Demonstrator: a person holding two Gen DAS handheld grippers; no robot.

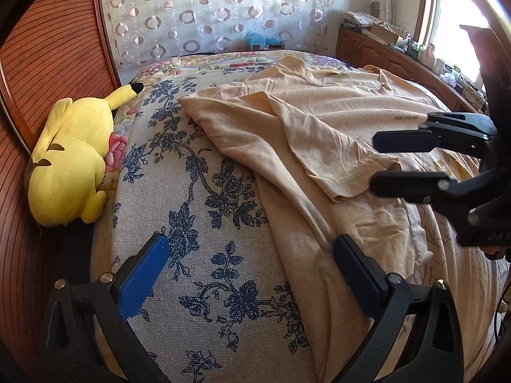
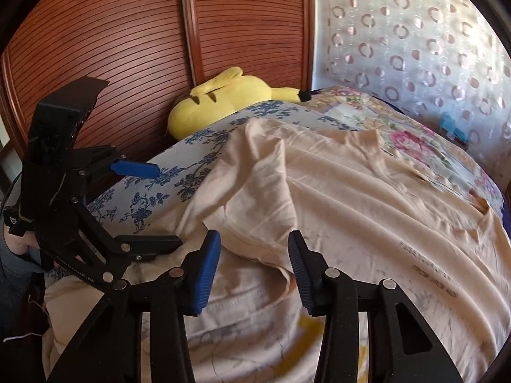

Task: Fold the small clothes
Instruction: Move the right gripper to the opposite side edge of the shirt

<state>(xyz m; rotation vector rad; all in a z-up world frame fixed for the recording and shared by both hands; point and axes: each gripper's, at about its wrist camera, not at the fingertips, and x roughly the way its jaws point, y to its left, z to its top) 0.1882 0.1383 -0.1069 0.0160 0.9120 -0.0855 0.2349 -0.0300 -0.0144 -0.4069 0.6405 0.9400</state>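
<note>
Peach-coloured cotton T-shirt (image 1: 319, 121) lies spread and rumpled across the bed (image 1: 204, 210), on its beige cover printed with blue flowers, one sleeve flopped over the body. A yellow plush toy (image 1: 68, 159) rests at the bed's edge against the slatted wooden doors (image 2: 127, 38). The left hand-held gripper (image 1: 252, 274) and the right hand-held gripper (image 2: 254, 274) both hover over the cloth, jaws apart, holding nothing.

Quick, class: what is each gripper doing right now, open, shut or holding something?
Left gripper: open, holding nothing.
Right gripper: open, holding nothing, over the shirt.
</note>
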